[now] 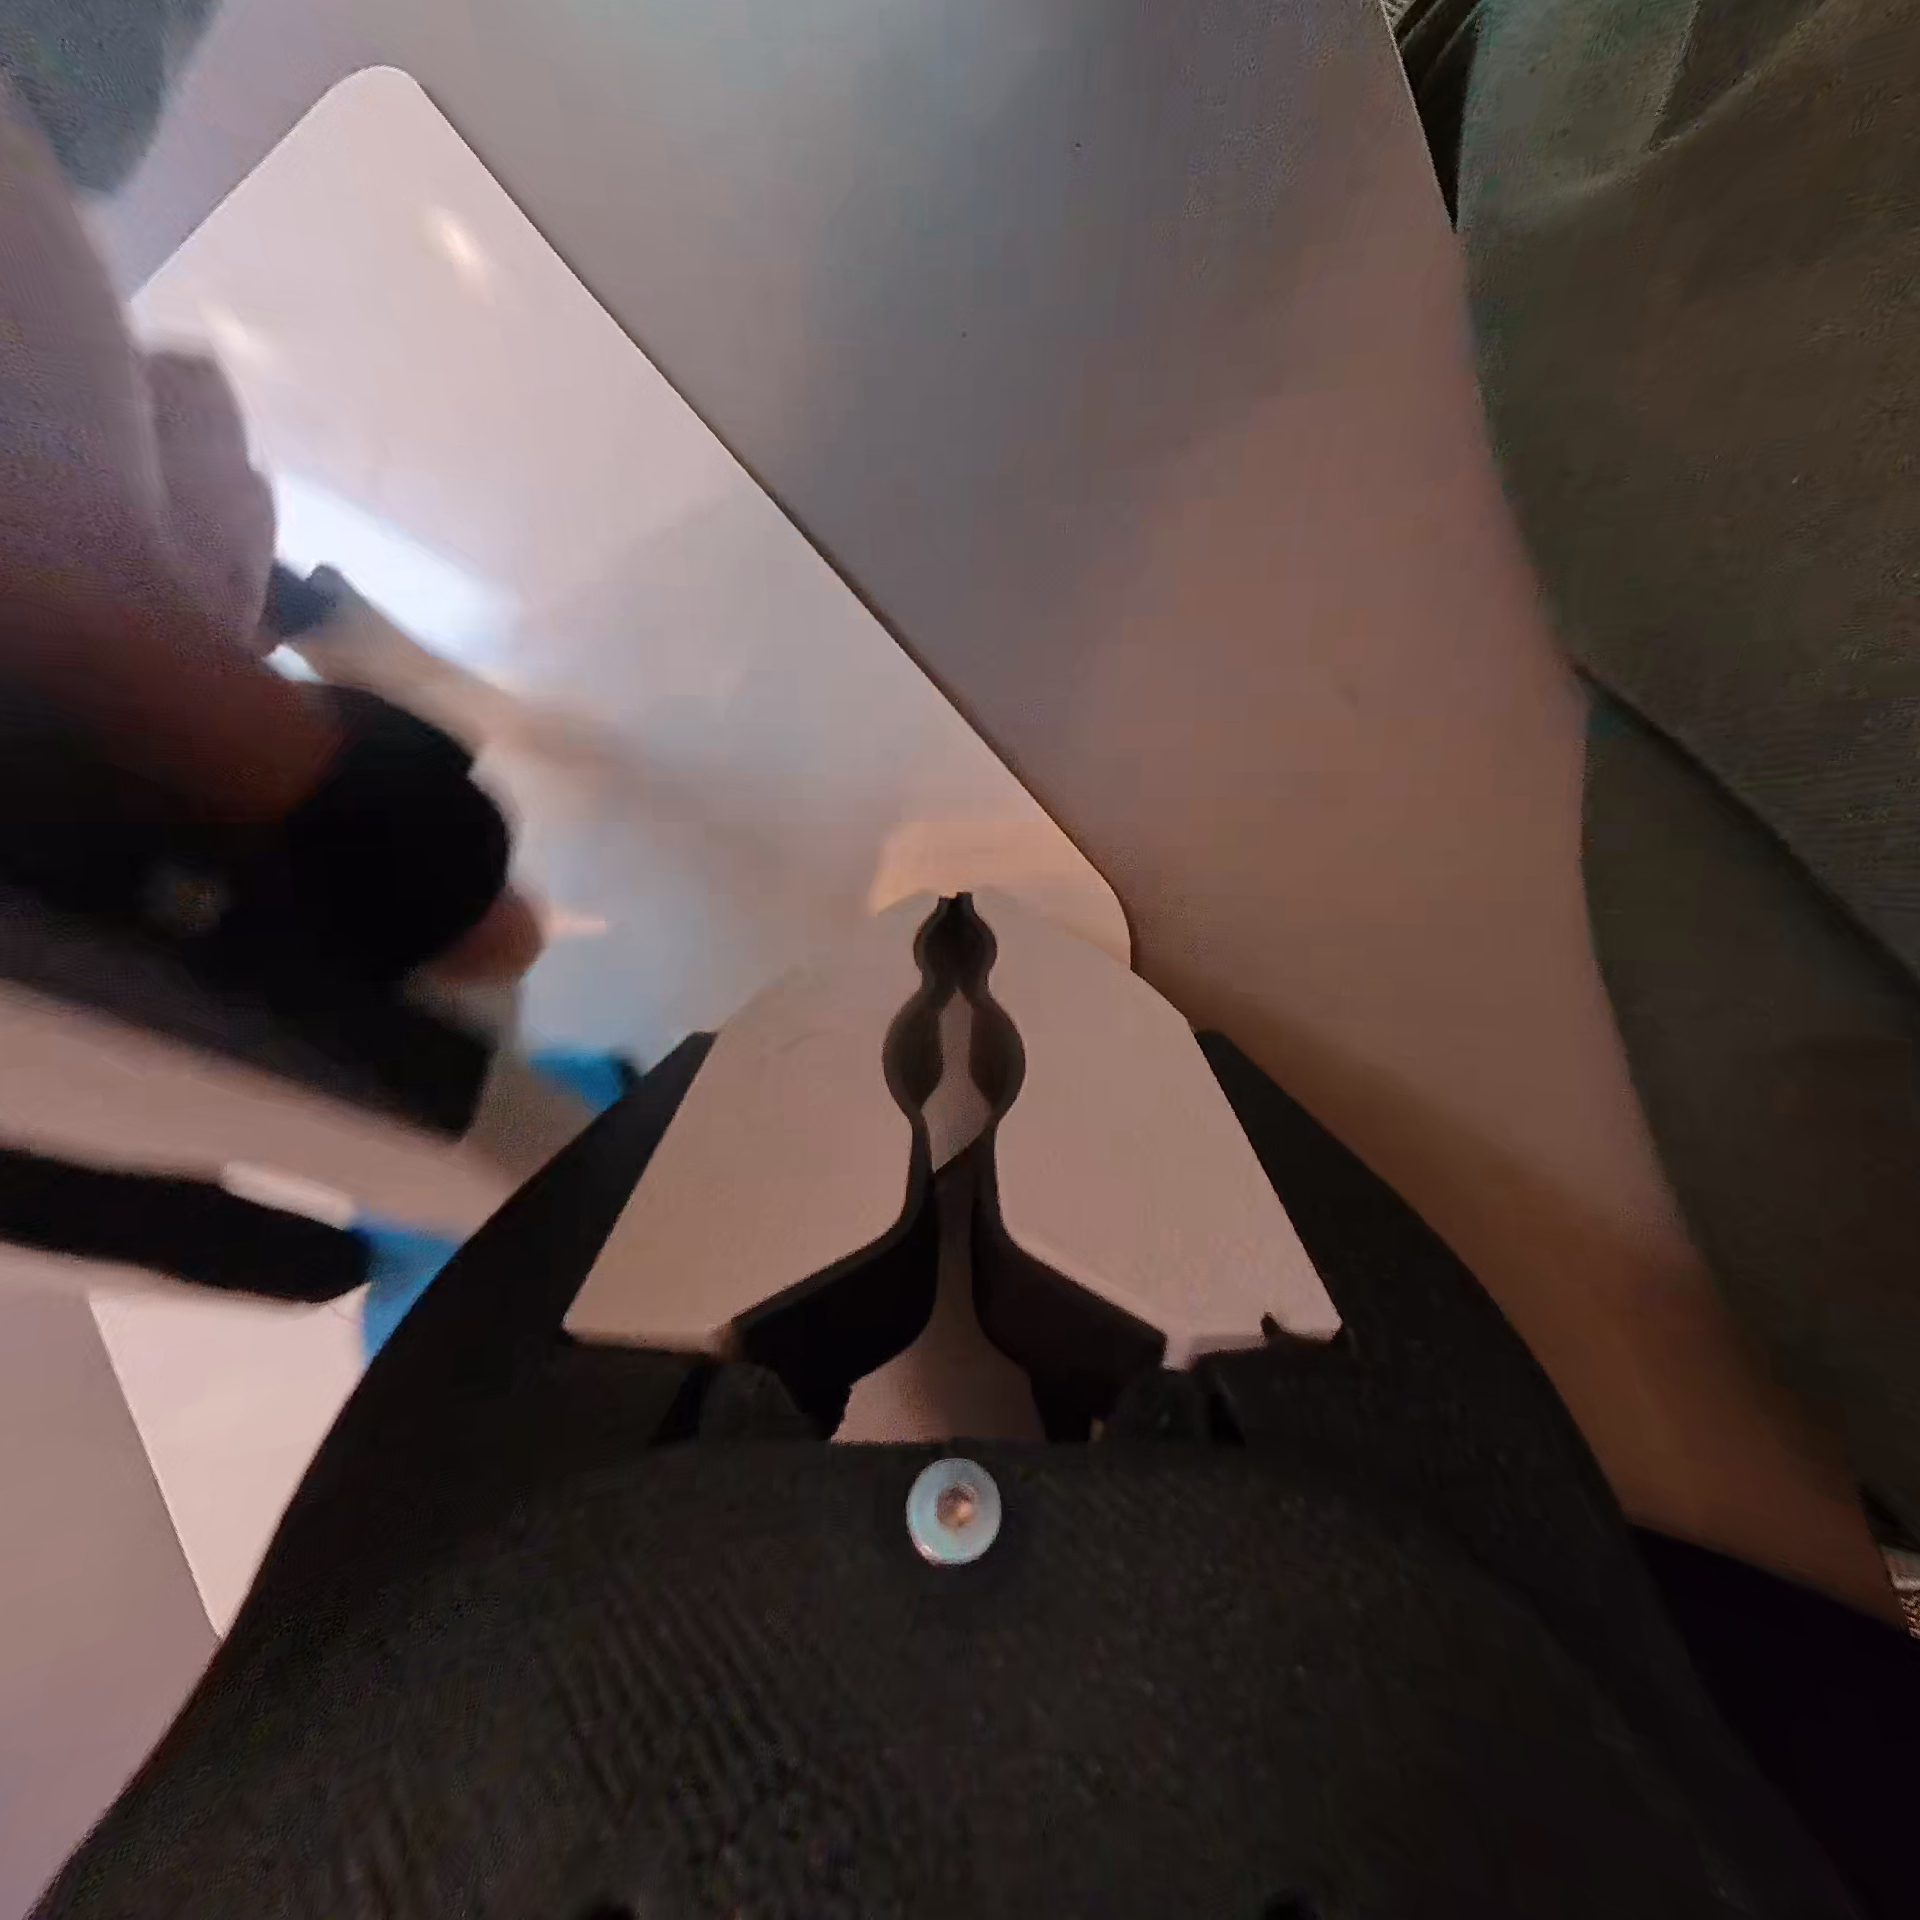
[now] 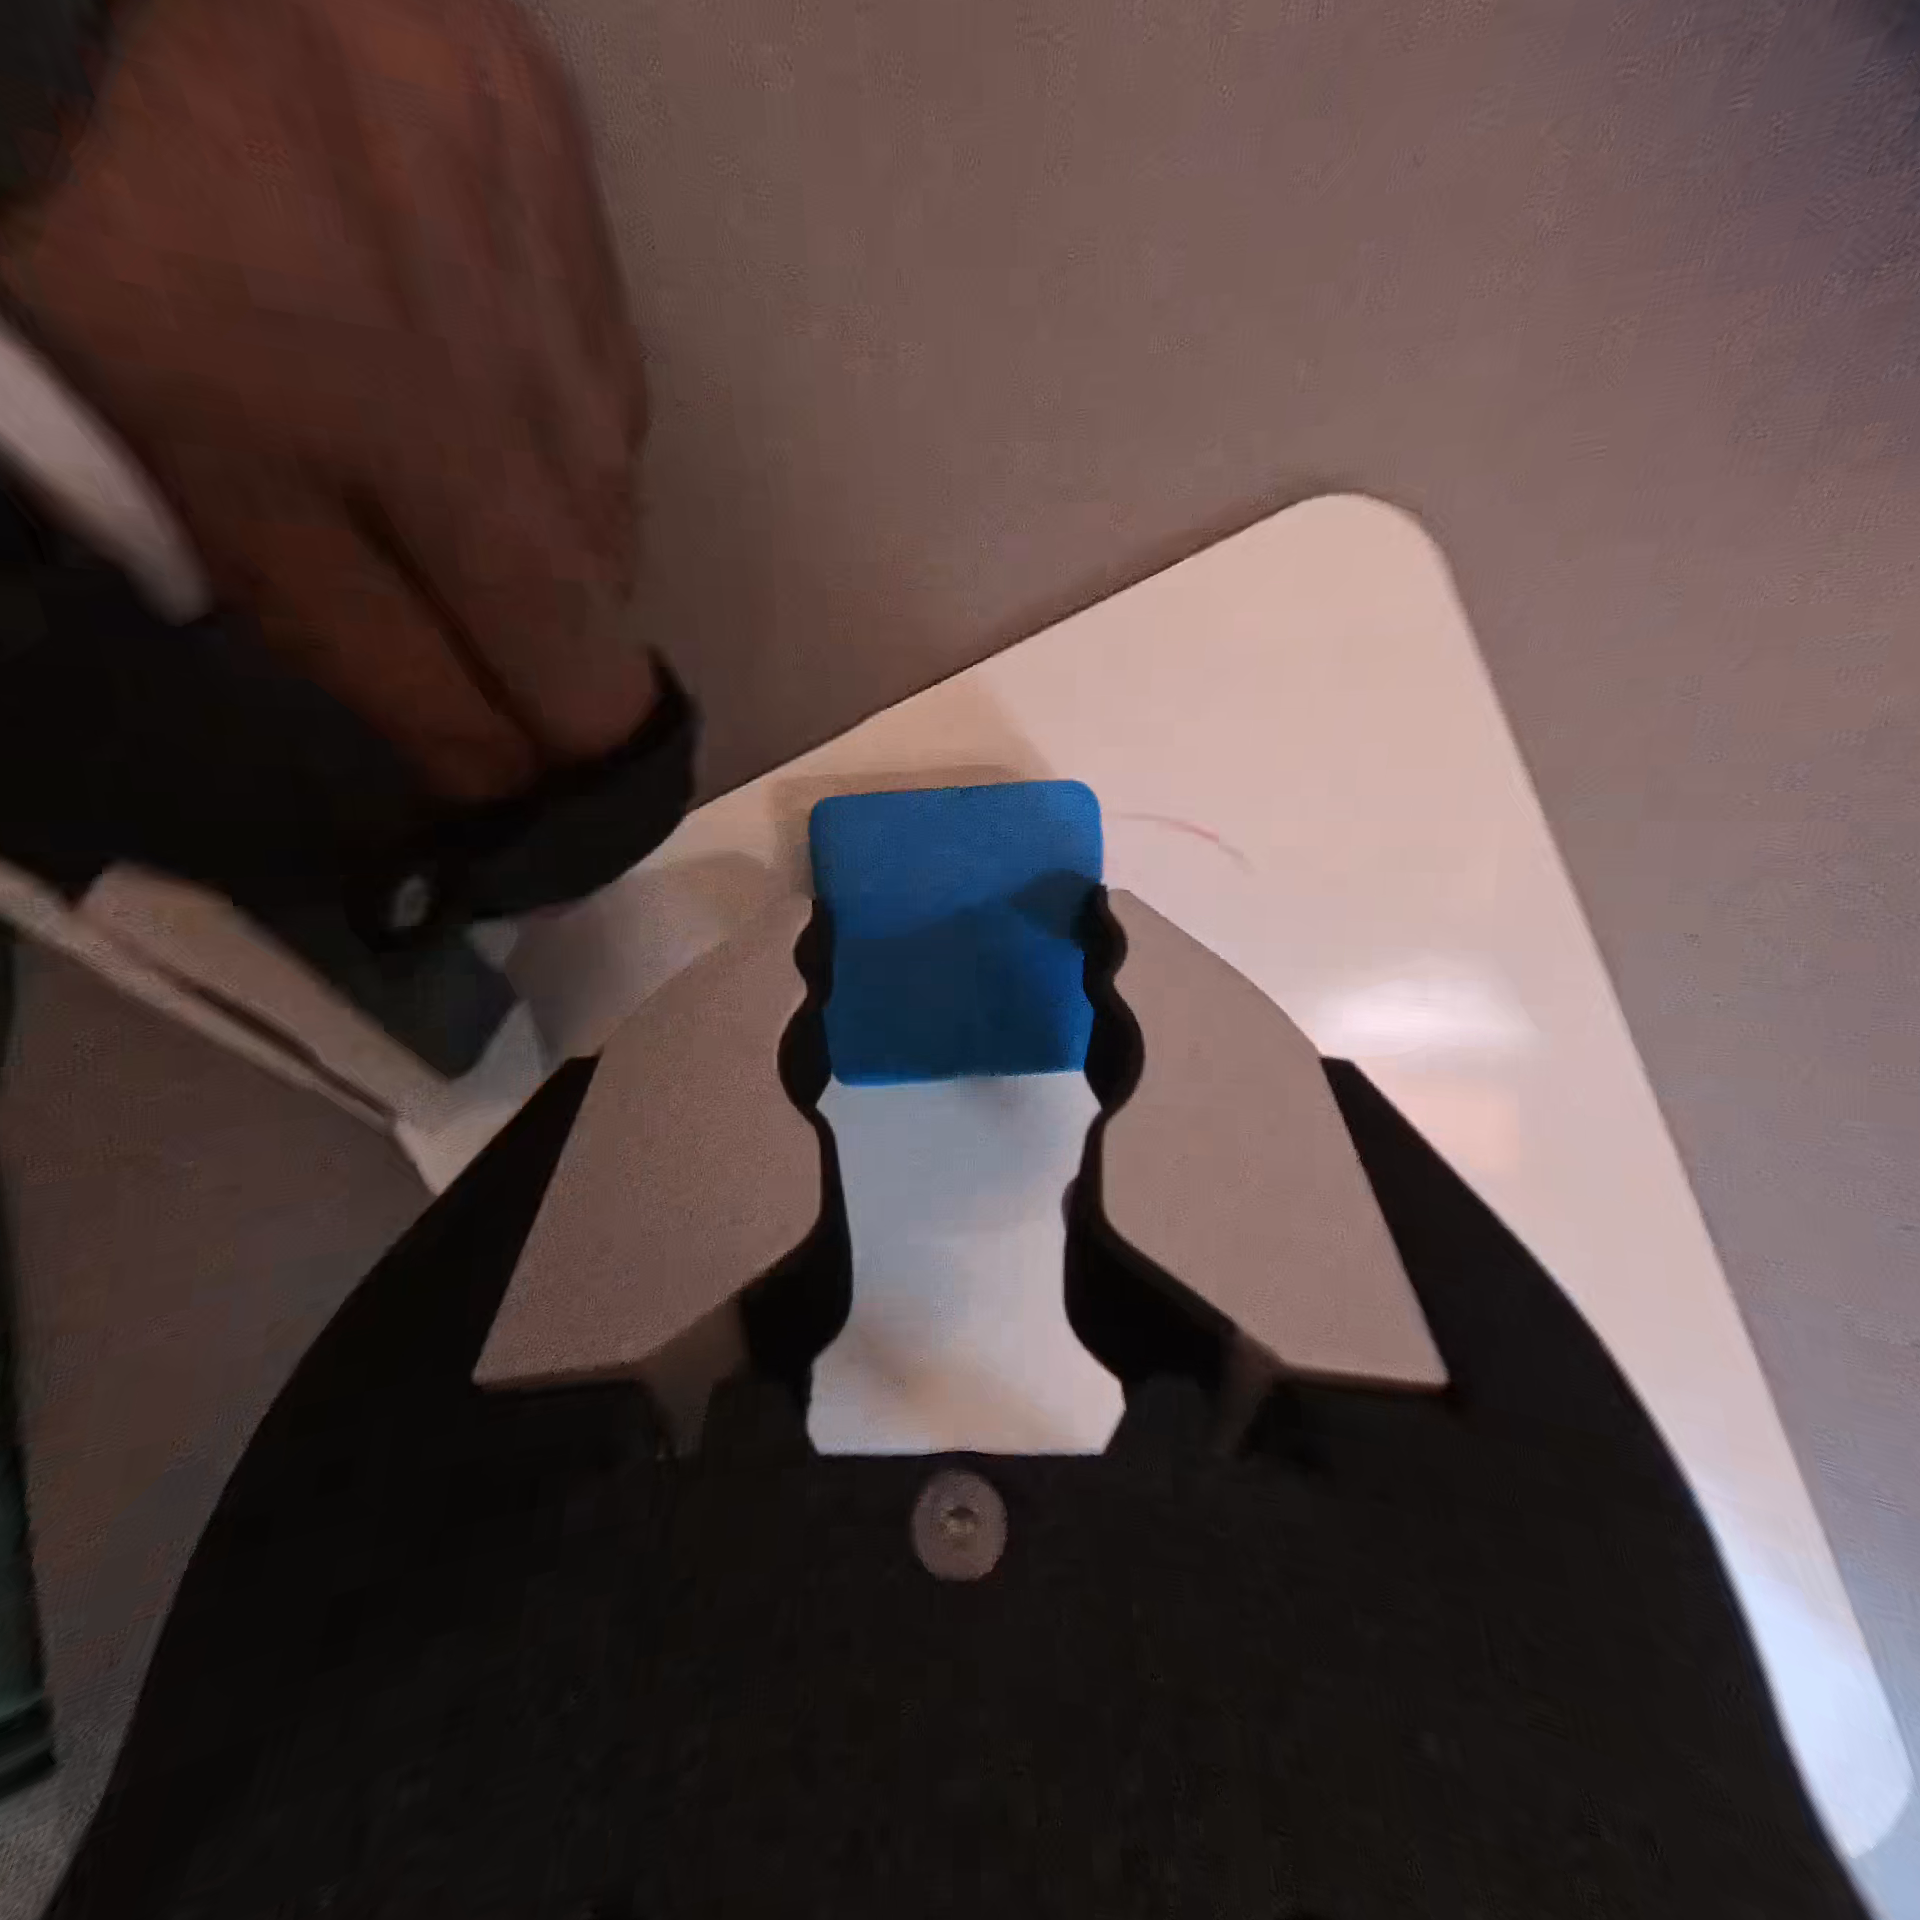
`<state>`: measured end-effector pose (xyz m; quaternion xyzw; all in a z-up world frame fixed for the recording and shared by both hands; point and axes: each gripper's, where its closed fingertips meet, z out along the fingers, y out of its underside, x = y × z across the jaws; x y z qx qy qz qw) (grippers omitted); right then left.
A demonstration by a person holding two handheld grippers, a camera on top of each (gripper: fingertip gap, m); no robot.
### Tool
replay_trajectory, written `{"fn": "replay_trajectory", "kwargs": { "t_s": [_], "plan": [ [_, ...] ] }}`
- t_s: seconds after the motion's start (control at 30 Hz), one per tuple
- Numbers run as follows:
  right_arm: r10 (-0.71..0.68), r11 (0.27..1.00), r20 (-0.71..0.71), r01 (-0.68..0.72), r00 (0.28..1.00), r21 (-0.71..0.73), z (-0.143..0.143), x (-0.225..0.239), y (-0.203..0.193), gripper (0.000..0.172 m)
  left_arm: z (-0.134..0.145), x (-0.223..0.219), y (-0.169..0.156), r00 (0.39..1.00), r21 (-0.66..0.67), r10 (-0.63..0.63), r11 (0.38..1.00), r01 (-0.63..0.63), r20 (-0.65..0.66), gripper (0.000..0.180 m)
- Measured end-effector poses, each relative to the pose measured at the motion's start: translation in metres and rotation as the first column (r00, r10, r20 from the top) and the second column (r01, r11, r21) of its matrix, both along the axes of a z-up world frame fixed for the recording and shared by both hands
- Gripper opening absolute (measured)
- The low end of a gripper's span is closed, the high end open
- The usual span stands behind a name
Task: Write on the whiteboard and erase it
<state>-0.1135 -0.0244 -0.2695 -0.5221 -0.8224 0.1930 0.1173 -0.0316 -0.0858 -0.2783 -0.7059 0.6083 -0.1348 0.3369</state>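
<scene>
Two grippers were in play: the right gripper clamped a blue eraser on the whiteboard; the left gripper was closed, empty. Flat, firm strokes over the faint red mark were advisable.

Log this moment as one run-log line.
phase: erasing | right gripper: shut on blue eraser | left gripper: shut | whiteboard: faint red mark

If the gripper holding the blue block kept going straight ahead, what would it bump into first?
Probably just the whiteboard itself. The right gripper has its fingers pressed on the blue eraser, and ahead lies bare board up to its rounded corner, then the grey table. A faint red mark sits slightly to the right.
</scene>
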Motion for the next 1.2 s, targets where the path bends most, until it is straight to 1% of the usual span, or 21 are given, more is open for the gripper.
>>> {"fn": "replay_trajectory", "kwargs": {
  "t_s": [0.07,0.13,0.2,0.27,0.33,0.37,0.43,0.5,0.53,0.6,0.67,0.7,0.77,0.83,0.87,0.9,0.97,1.03,1.07,1.13,1.2],
  "plan": [
    [0.022,1.000,0.072,-0.021,0.997,-0.013,0.000,0.025,0.007,0.047,0.000,0.000,0.000,1.000,-0.001,-0.001,1.000,0.001,0.002,0.001],
    [-0.128,0.991,0.085,0.124,0.988,0.043,0.000,0.020,0.058,0.047,0.000,0.000,0.000,1.000,0.004,-0.001,1.000,0.001,0.000,0.001],
    [-0.233,0.972,0.024,0.233,0.972,0.016,0.000,-0.010,0.082,0.047,0.000,0.000,0.000,1.000,0.006,-0.002,1.000,0.002,-0.001,0.001],
    [-0.138,0.990,-0.020,0.138,0.990,0.002,0.000,-0.028,0.050,0.047,0.000,0.000,0.000,1.000,0.005,-0.001,1.000,0.001,-0.001,0.001],
    [0.009,1.000,0.020,-0.009,1.000,-0.003,0.000,-0.009,0.008,0.047,0.000,0.000,0.000,1.000,0.005,-0.002,1.000,0.002,-0.001,0.001],
    [0.053,0.999,0.053,-0.053,0.997,-0.001,0.000,0.008,0.002,0.047,0.000,0.000,0.000,1.000,0.005,-0.003,1.000,0.003,0.000,0.001],
    [-0.004,1.000,0.109,0.006,0.994,-0.016,0.000,0.025,0.025,0.047,0.000,0.000,0.000,1.000,0.006,-0.003,1.000,0.003,-0.001,0.001],
    [-0.147,0.989,0.068,0.145,0.987,0.025,-0.001,0.005,0.071,0.047,0.000,0.000,0.000,1.000,0.014,-0.004,1.000,0.004,-0.004,0.001],
    [-0.195,0.981,0.028,0.195,0.980,0.002,-0.001,-0.013,0.078,0.047,0.000,0.000,0.000,1.000,0.015,-0.004,1.000,0.004,-0.004,0.001],
    [-0.123,0.992,-0.020,0.122,0.992,-0.016,0.000,-0.033,0.051,0.047,0.000,0.000,0.000,1.000,0.013,-0.003,1.000,0.003,0.000,0.001],
    [0.027,0.999,0.017,-0.026,1.000,-0.026,0.000,-0.015,0.008,0.048,0.000,0.000,0.000,1.000,0.010,-0.006,1.000,0.006,0.002,0.001],
    [0.083,0.997,0.048,-0.082,0.995,-0.014,-0.001,0.002,-0.001,0.048,0.000,0.000,0.000,1.000,0.007,-0.007,1.000,0.007,0.004,0.001],
    [0.055,0.998,0.110,-0.052,0.992,-0.029,0.000,0.025,0.017,0.047,0.000,0.000,-0.001,1.000,0.003,-0.008,1.000,0.008,0.005,0.001],
    [-0.108,0.994,0.072,0.105,0.992,0.038,-0.001,0.011,0.067,0.047,0.000,0.000,-0.001,1.000,0.012,-0.007,1.000,0.007,0.001,0.001],
    [-0.169,0.986,0.031,0.168,0.985,0.013,-0.001,-0.004,0.076,0.047,0.000,0.000,-0.001,1.000,0.012,-0.006,1.000,0.006,0.001,0.001],
    [-0.161,0.987,-0.013,0.161,0.987,0.006,-0.001,-0.016,0.069,0.047,0.000,0.000,-0.001,1.000,0.009,-0.005,1.000,0.005,0.003,0.001],
    [-0.026,1.000,-0.035,0.025,0.999,-0.018,0.000,-0.014,0.024,0.047,0.000,0.000,-0.001,1.000,0.006,-0.005,1.000,0.005,0.006,0.001],
    [0.077,0.997,0.024,-0.077,0.997,-0.003,-0.001,0.022,-0.002,0.047,0.000,0.000,-0.001,1.000,0.002,-0.008,1.000,0.008,0.007,0.001],
    [0.072,0.997,0.055,-0.071,0.996,-0.009,-0.001,0.042,0.002,0.047,0.000,-0.001,-0.001,1.000,0.002,-0.010,1.000,0.010,0.008,0.001],
    [-0.073,0.997,0.087,0.071,0.994,0.026,-0.001,0.063,0.047,0.047,0.000,0.000,-0.001,1.000,0.003,-0.010,1.000,0.010,0.005,0.001],
    [-0.249,0.968,0.047,0.248,0.967,0.036,-0.001,0.051,0.092,0.047,0.000,0.000,-0.001,1.000,0.008,-0.009,1.000,0.009,0.002,0.001]
  ]
}}
